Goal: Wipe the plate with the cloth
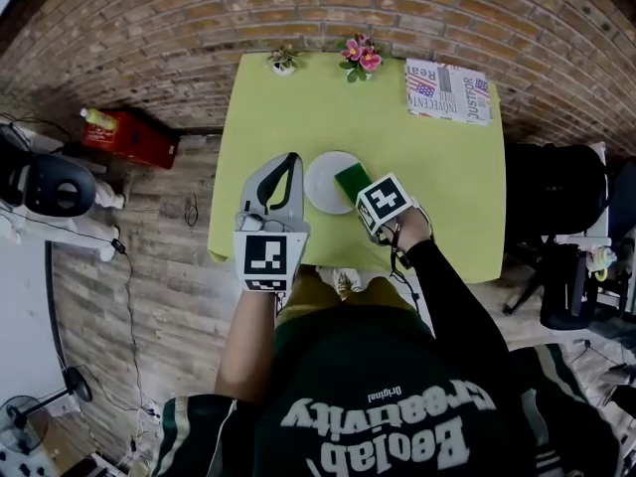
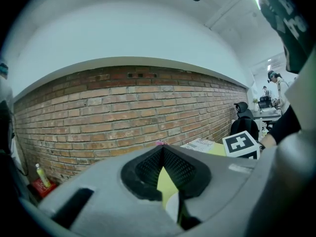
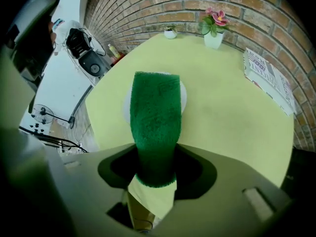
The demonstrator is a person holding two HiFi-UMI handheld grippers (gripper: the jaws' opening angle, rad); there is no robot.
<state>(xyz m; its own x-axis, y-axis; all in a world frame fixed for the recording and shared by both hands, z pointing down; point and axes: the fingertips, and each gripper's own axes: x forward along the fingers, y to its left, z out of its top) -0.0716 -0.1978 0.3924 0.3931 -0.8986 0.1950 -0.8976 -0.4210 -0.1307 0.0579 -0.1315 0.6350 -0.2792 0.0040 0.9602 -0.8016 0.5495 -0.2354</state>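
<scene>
The dark green terry cloth (image 3: pixel 155 112) fills the centre of the right gripper view. It runs from the jaws up and out over the small round white plate (image 1: pixel 320 182). The plate sits flat on the yellow-green bench (image 1: pixel 298 97), just below the middle of the head view.

The right gripper (image 3: pixel 155 154) is clenched on the near end of the cloth, which fills the space between its pads. The far end is draped across the plate.

The cloth looks soft, light and floppy, so it will probably bunch or fold rather than push. It seems best held deep in the pads at one end and dragged with light downward pressure, so the pile does the work and the end does not slip out.

The plate looks hard, smooth and fairly light. I would expect it to skid on the bench under a sideways wipe, and its raised rim is the natural place to steady it.

The left gripper (image 2: pixel 160 154) sits just left of the plate in the head view. Its jaws are pressed together at the tips with nothing between them.
</scene>
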